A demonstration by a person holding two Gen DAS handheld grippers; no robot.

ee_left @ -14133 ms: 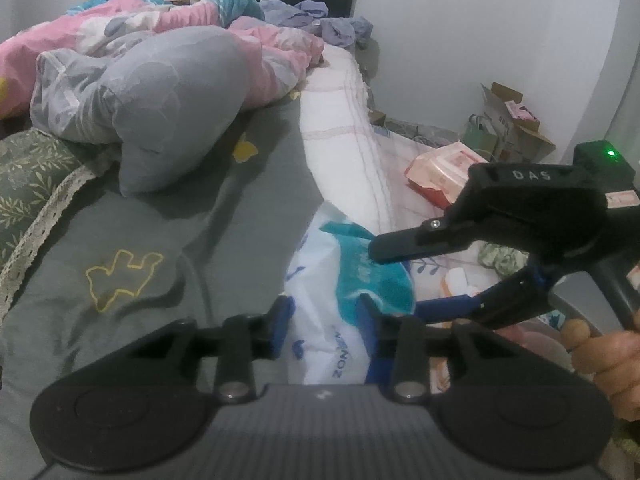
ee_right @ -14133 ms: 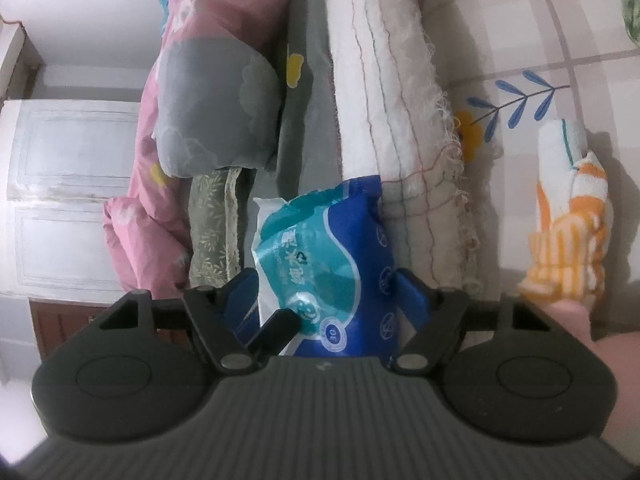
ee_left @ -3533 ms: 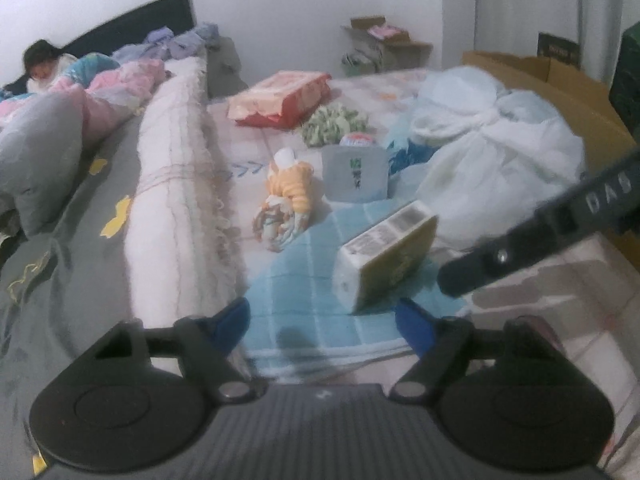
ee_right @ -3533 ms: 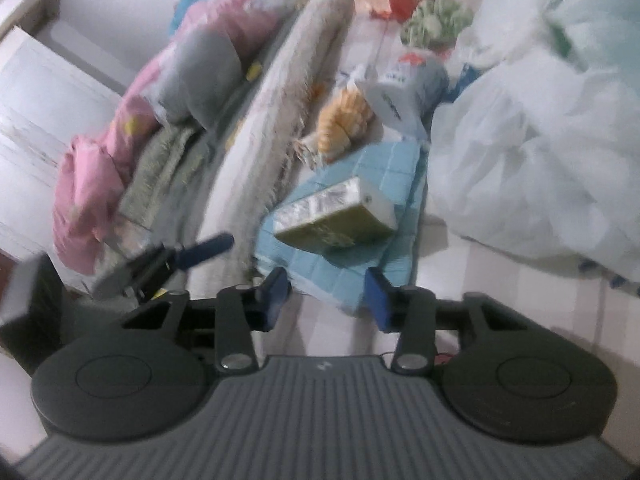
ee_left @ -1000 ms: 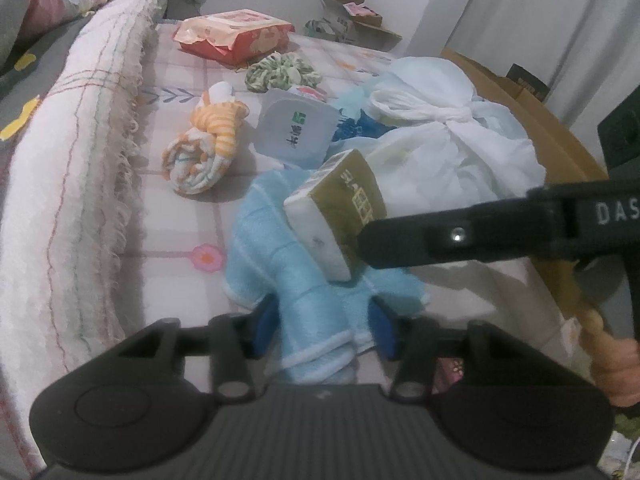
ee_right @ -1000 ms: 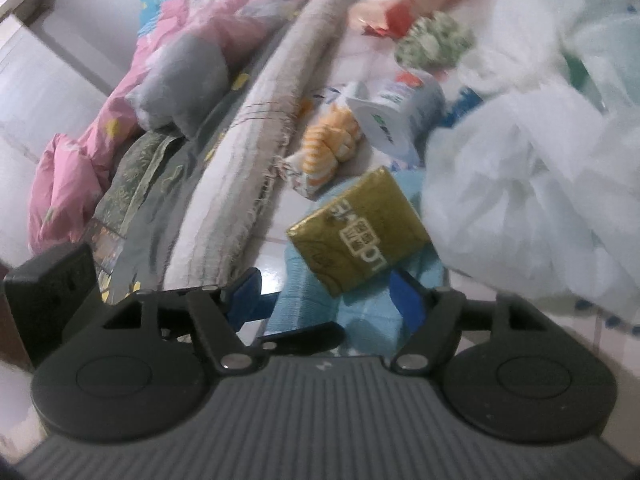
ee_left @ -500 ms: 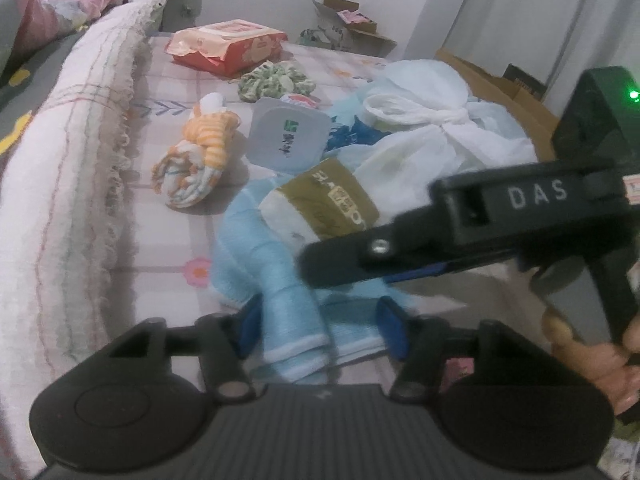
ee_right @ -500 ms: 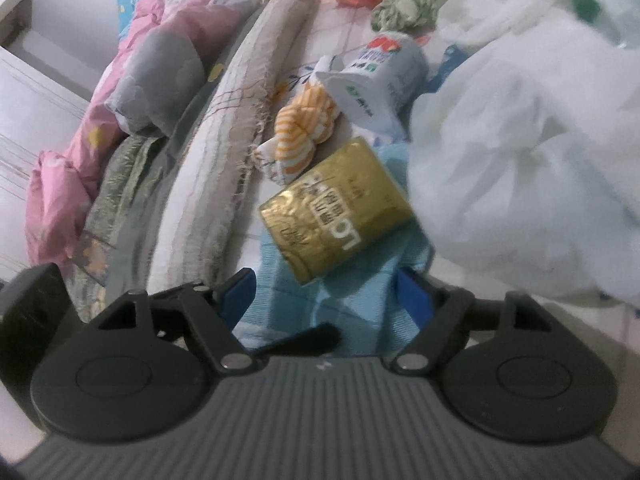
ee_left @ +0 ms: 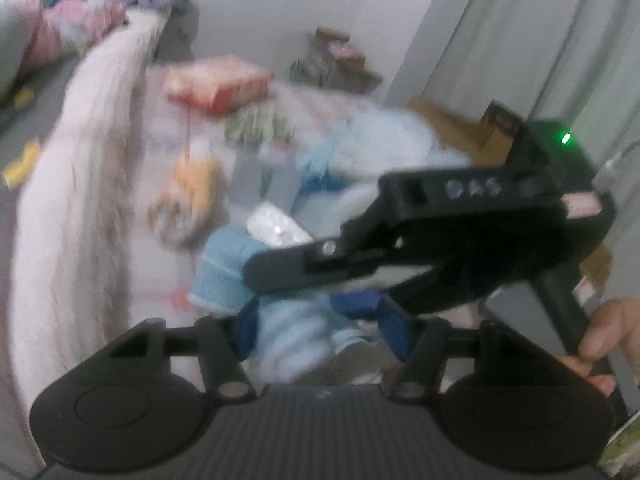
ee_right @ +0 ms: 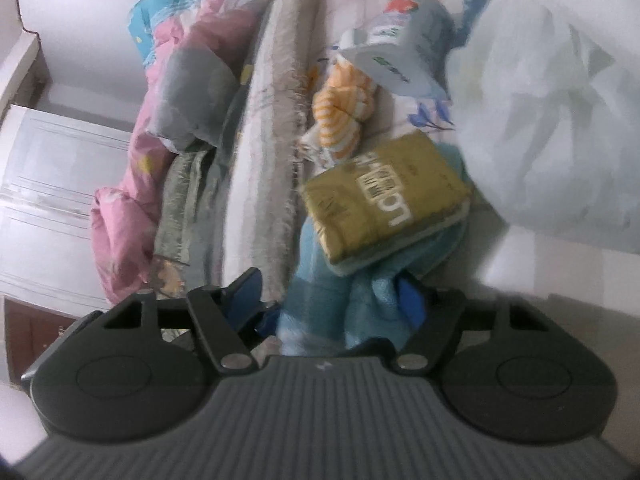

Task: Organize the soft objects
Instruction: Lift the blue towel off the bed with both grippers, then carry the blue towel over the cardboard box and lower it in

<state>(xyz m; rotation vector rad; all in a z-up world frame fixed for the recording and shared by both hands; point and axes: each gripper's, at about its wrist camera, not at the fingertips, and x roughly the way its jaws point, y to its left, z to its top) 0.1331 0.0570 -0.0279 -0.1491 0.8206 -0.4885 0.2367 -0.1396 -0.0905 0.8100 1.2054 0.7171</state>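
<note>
Left wrist view, blurred: left gripper (ee_left: 320, 322) straddles a bunched light-blue towel (ee_left: 224, 272) at the near centre, jaws part open; whether the pads press the cloth I cannot tell. The right gripper's black body crosses from the right, a hand (ee_left: 608, 344) on its grip.

Right wrist view: right gripper (ee_right: 332, 296), jaws just closing, has the same towel (ee_right: 360, 280) between its pads; grip not confirmed. An olive-gold tissue pack (ee_right: 384, 196) rests on the towel, just beyond the fingers. Striped orange cloth (ee_right: 344, 108) lies farther off, white bag (ee_right: 540, 120) to the right.

Step, as I judge it: gathering the towel with both tools. Next I need firm closure on both sides, then a level lift, or the pack may slide off.
</note>
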